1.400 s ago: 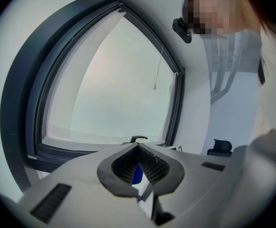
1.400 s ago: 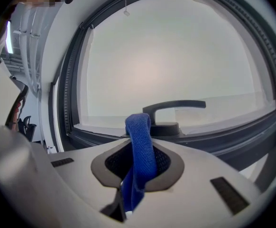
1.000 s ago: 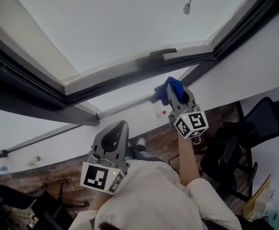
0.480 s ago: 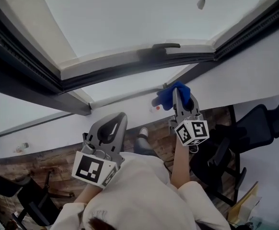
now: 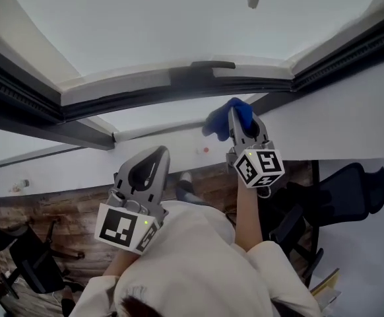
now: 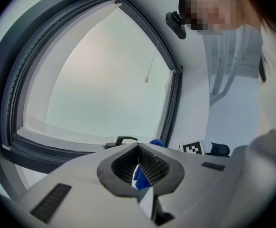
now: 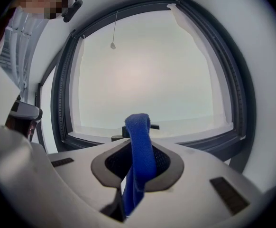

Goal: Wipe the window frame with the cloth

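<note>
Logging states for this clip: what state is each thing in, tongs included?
Left tongs: shut, empty.
Right tongs: shut on the blue cloth.
Blue cloth: folded, sticking up past the tips, near the window frame's corner.
Window handle: lying flat along the frame.

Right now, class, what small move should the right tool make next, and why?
Probably push the blue cloth forward onto the dark window frame and sweep along it. The right tool is shut on the cloth, held close to the frame near the window handle; contact cannot be confirmed.
</note>
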### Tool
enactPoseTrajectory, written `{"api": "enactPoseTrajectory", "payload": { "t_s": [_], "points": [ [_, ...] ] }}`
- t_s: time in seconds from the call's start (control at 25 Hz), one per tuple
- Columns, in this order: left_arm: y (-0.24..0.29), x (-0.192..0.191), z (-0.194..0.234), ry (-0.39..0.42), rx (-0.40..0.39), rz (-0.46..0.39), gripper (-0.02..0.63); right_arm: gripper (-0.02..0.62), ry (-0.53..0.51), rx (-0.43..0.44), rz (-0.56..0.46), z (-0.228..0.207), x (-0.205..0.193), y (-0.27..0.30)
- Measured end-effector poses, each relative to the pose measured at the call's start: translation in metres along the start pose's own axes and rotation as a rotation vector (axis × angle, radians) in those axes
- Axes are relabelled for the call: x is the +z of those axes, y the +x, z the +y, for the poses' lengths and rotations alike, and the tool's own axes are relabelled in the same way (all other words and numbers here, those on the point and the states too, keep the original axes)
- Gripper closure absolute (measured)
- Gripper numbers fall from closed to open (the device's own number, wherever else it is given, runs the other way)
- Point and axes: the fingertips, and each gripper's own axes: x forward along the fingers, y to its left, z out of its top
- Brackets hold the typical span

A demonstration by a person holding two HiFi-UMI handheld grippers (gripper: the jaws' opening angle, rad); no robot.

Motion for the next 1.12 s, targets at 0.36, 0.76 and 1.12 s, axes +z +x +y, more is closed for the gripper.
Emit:
{"api": "enactPoseTrajectory", "payload": {
  "t_s": [0.36, 0.76, 1.12],
  "points": [
    [0.043, -0.008, -0.029, 0.001, 0.158, -0.041, 0.597, 0.54, -0.084, 0.163, -0.012, -0.037, 0.02, 0.019],
    [0.058, -0.01, -0.055, 0.03, 0.189, -0.048, 0.597, 0.538, -0.168, 0.257, -0.062, -0.033, 0.036, 0.044],
    [0.054, -0.009, -0.06, 0.035, 0.184, -0.042, 0.597, 0.54, -0.241, 0.282, 0.201, -0.012, -0.012, 0.116]
  ]
}}
